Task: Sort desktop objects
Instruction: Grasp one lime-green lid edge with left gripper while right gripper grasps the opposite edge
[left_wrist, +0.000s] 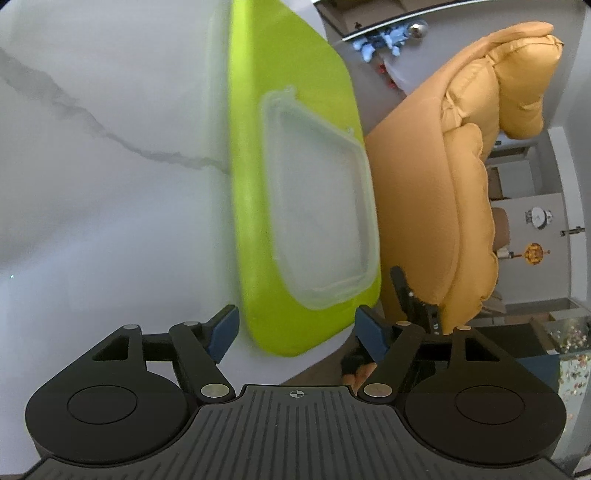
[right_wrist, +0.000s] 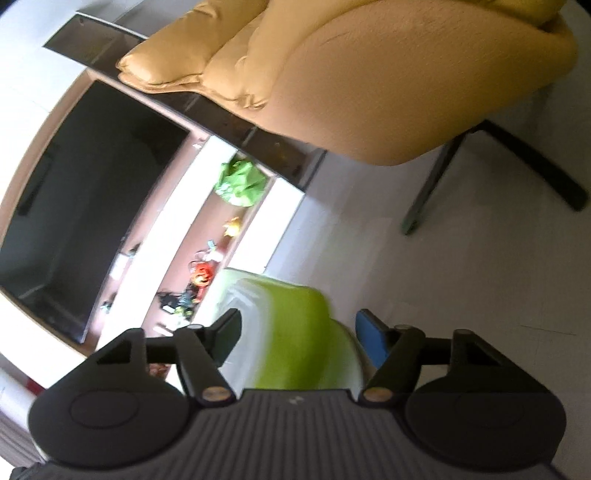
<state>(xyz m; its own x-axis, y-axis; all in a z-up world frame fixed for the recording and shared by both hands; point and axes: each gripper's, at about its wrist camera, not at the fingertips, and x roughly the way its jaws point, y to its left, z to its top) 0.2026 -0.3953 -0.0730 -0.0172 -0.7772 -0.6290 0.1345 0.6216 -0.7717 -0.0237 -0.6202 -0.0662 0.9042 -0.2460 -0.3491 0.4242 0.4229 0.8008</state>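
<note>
In the left wrist view the left gripper (left_wrist: 295, 332) stands half open and empty over one green tray (left_wrist: 255, 184) bearing one clear lid (left_wrist: 317, 206) at the marble table (left_wrist: 92, 184) edge; back off gently, not nudging the overhanging tray. In the right wrist view the right gripper (right_wrist: 295, 339), jaws apart, straddles a blurred green tray end (right_wrist: 295, 325); I cannot tell whether it grips.
</note>
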